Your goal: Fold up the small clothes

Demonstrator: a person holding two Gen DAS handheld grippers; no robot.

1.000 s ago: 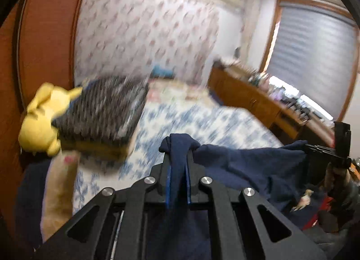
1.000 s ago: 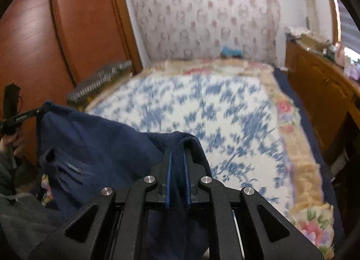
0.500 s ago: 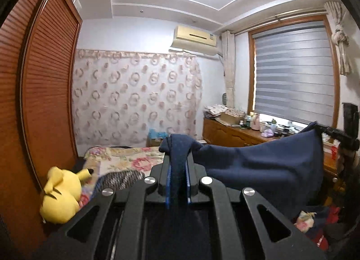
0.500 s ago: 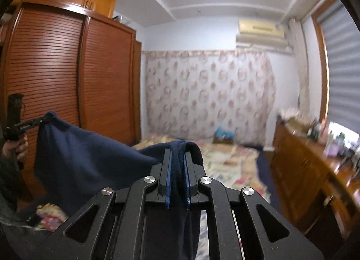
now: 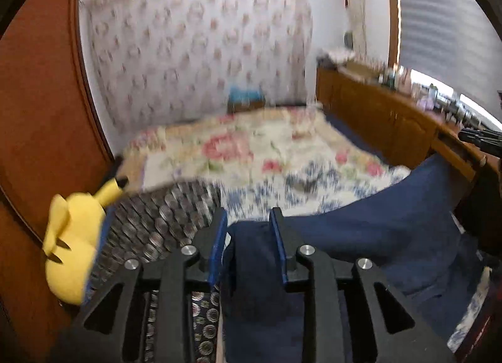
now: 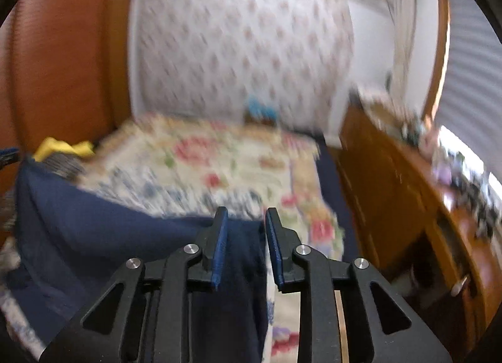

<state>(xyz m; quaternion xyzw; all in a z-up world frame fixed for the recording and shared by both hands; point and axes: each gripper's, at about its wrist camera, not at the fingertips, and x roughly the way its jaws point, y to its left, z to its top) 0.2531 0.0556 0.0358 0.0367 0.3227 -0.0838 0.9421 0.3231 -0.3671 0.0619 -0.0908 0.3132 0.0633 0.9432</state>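
Both tools, clamped on the navy garment (image 5: 392, 221) a second ago, are now opening: left tool (image 5: 248, 243) and right tool (image 6: 243, 245) each have cloth between pads that have parted. We judge this the release onto the bed (image 5: 266, 155). Only the left view shows the yellow plush (image 5: 72, 237) clearly beside the tool.

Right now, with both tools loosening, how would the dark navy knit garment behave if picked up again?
Probably floppy: the dark navy knit garment sags in a curve between the left tool and the right tool, whose jaws are opening around bunched cloth. It looks soft and light, unlikely to slide far on the floral bedspread.
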